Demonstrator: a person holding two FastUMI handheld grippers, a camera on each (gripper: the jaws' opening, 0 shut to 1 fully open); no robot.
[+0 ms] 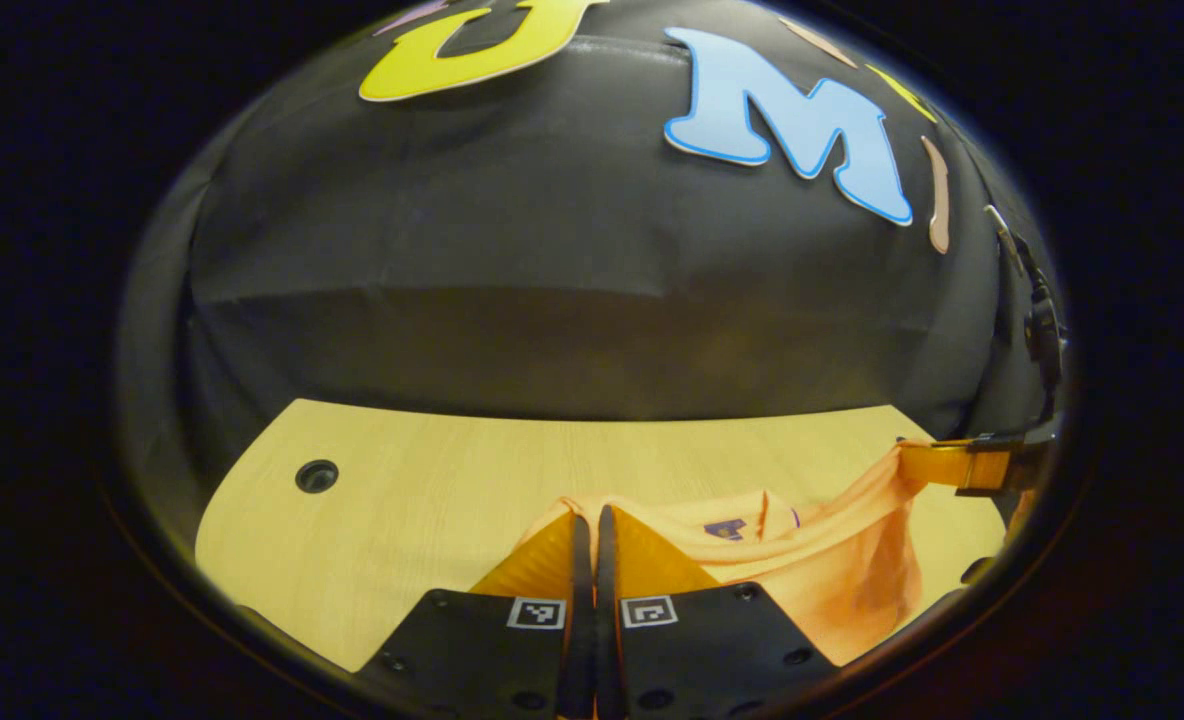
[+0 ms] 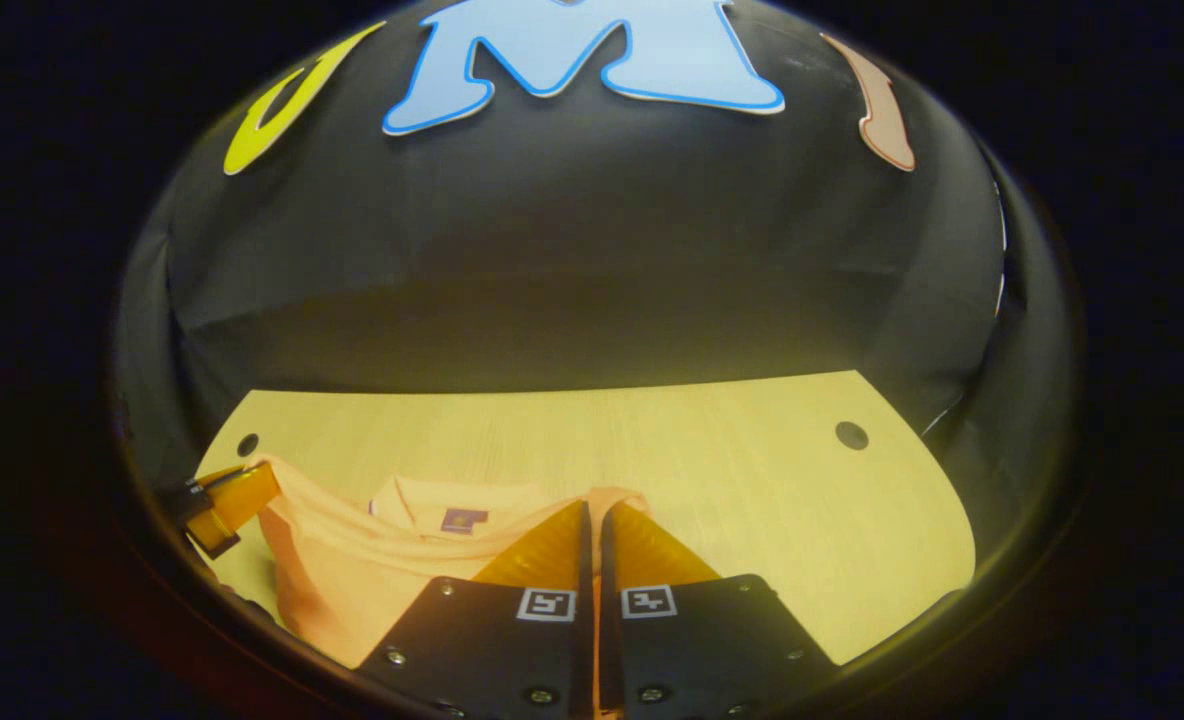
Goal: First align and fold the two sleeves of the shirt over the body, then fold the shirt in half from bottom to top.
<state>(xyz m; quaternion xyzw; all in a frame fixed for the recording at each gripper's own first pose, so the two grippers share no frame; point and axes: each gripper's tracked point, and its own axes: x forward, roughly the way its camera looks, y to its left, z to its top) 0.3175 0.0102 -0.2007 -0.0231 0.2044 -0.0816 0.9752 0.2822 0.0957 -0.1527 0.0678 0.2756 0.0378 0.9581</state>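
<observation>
An orange shirt [image 1: 852, 570] with a collar and a small purple neck label lies partly lifted off the wooden table [image 1: 432, 500]. In the left gripper view my left gripper [image 1: 589, 522] is shut on an edge of the shirt, with fabric running up between its fingers. Far right, my right gripper [image 1: 964, 466] pinches another part of the shirt and holds it taut in the air. In the right gripper view my right gripper [image 2: 592, 515] is shut on the shirt [image 2: 352, 570], and the left gripper [image 2: 230, 502] grips it at the far left.
The light wooden table [image 2: 752, 500] ends at the black cloth wall behind. It has round cable holes near its back corners [image 1: 316, 476] [image 2: 851, 435]. Bare tabletop stretches beyond the shirt toward the wall.
</observation>
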